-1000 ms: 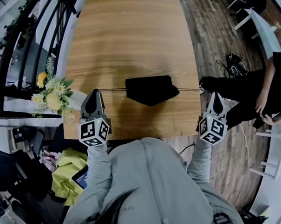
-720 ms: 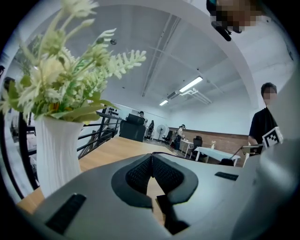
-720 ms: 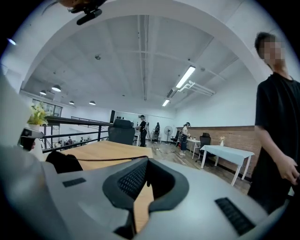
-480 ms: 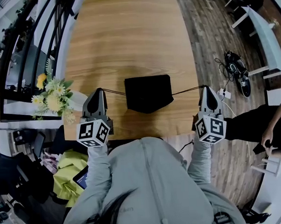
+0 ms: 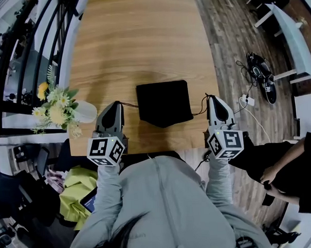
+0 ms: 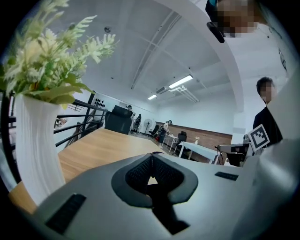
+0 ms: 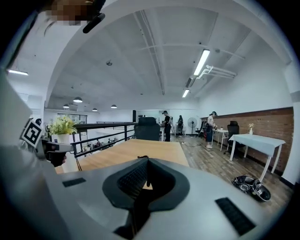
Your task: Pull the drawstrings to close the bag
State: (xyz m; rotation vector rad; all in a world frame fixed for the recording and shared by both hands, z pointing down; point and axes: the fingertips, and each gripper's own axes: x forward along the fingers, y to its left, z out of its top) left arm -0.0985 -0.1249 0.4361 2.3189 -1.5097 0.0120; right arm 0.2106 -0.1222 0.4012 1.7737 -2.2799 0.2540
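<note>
Head view has both hands nearer the middle than a second ago, right?

Yes. The left gripper point(image 5: 115, 104) and right gripper point(image 5: 212, 98) have both come in toward the black bag point(image 5: 164, 101), which lies flat on the bench point(image 5: 136, 44) between them. A second ago the cords ran out from it as straight, tight lines. Now the left drawstring point(image 5: 128, 104) and the right drawstring point(image 5: 200, 112) sag and curl.

So the pull is over?

I'd judge the tension has been let off, either because the mouth is drawn in or ahead of another tug. Whether the mouth is fully shut I cannot tell from above, as the bag is one dark shape.

Are the cords held?

Each gripper view settles that. Both pairs of jaws are pressed together with a dark bit of cord poking out at the tip, so each gripper is clamped on its drawstring. The head view only shows the cords ending at the gripper noses.

What else do the gripper views add?

Neither shows the bag. The left gripper view has the white vase point(image 6: 35, 145) of flowers looming just beside that gripper, worth minding on any outward pull.
</note>
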